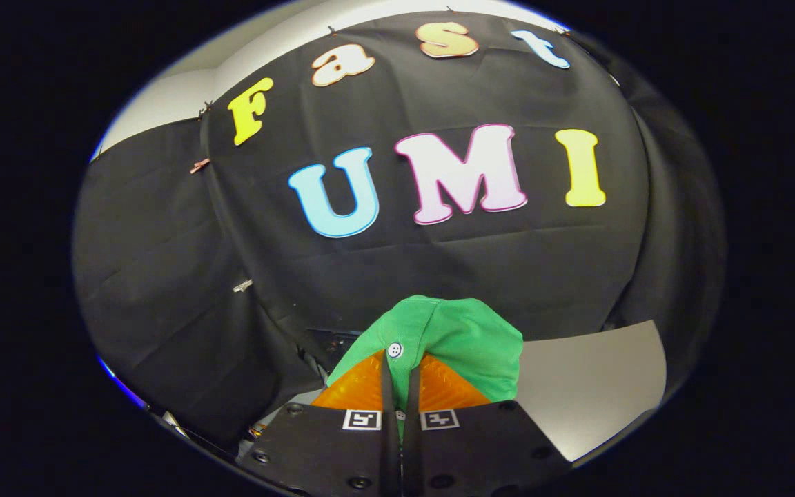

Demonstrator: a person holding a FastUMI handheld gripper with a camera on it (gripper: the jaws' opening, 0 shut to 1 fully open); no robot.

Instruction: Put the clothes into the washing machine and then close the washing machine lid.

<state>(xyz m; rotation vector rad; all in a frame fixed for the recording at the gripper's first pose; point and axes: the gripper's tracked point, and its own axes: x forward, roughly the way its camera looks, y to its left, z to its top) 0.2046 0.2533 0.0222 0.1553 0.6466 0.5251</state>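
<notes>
— Judging by how things lie, where does the job stand?

— Early to middle, I'd say. Largest thing first: the black cloth wall (163, 262) of the booth stands beyond everything, hung in folds and clipped at its seams. Next, a pale flat surface (591, 386) lies off to one side beyond the fingers; whether it belongs to the washing machine I cannot tell. Then the green garment (466, 338), bunched up and lifted, sitting right at the fingertips and bulging ahead of them.

— So the clothes are picked up?

— It looks that way. The gripper (401, 376) has its fingers drawn nearly together, only a thin slit between them, and the green cloth is pinched in that slit (a small white button (395, 350) rides just above the tips). I read that as a firm hold on the fabric.

— And what's left?

— Nearly all of it, by my reckoning: carrying the garment to the drum, letting it go inside, then closing the lid. None of that can be judged done from here.

— Anything in the way?

— Mostly the garment itself; it hides what lies directly ahead. A dark box-like shape (332, 342) sits low behind it, too hidden to name.
</notes>
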